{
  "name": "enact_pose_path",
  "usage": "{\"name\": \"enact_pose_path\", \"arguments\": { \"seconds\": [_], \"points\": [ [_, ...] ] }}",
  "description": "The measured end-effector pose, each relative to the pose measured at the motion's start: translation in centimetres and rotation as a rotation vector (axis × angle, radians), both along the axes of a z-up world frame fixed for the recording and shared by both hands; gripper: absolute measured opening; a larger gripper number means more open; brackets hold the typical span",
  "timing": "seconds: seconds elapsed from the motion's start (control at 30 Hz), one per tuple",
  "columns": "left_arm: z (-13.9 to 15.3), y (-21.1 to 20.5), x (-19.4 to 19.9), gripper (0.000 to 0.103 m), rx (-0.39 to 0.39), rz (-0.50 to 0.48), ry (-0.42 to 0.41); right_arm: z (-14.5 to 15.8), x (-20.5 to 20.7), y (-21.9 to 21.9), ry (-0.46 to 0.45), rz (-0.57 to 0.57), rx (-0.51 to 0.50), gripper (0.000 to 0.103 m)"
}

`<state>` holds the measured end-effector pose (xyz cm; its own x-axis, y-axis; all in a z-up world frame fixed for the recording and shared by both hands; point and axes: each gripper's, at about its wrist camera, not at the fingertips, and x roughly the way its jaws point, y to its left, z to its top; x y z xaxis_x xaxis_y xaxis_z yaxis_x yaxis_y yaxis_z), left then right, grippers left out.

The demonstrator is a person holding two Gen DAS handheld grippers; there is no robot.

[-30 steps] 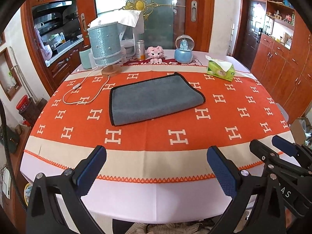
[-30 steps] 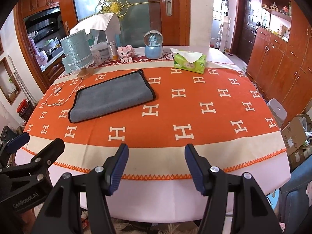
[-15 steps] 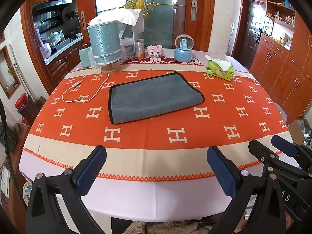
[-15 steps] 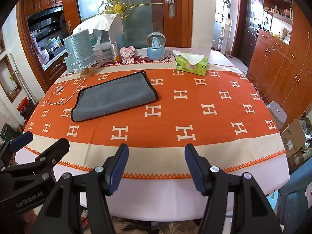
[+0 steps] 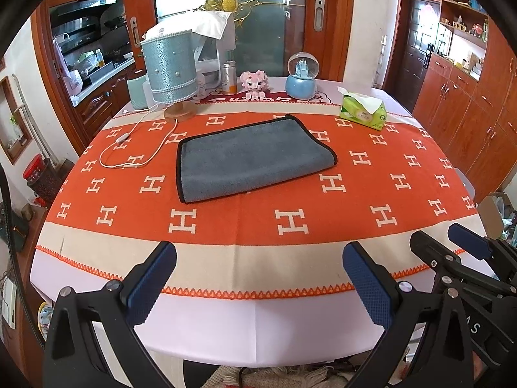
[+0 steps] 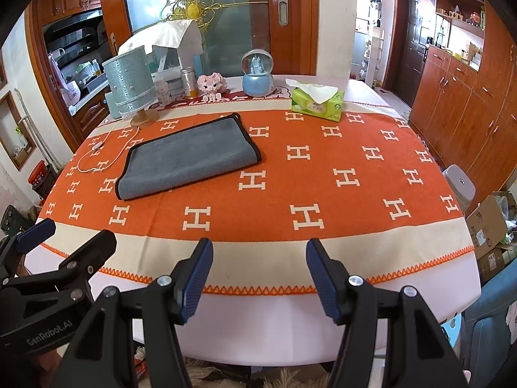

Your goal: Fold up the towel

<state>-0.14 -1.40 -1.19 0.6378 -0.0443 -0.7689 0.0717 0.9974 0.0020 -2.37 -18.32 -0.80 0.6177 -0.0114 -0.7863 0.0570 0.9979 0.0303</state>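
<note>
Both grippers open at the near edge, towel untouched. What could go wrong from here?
1. The towel lies directly on the loose tablecloth; a low pinch by the left gripper or right gripper may catch the cloth too and drag it.
2. The lamp cord loops just left of the towel; a sweep there could snag it and tug the lamp.
3. The towel already looks folded over, with stacked edges; a pinch may lift only the top layer.
</note>
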Motion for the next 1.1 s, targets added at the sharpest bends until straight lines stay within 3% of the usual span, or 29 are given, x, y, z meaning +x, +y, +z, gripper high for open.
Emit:
{"name": "enact_pose_path", "arguments": {
  "seconds": [1.1],
  "points": [
    [-0.17, 0.24, 0.23, 0.102, -0.001, 0.001, 0.004, -0.5, 0.23, -0.06, 0.011, -0.005, 0.008, 0.06]
  ]
}}
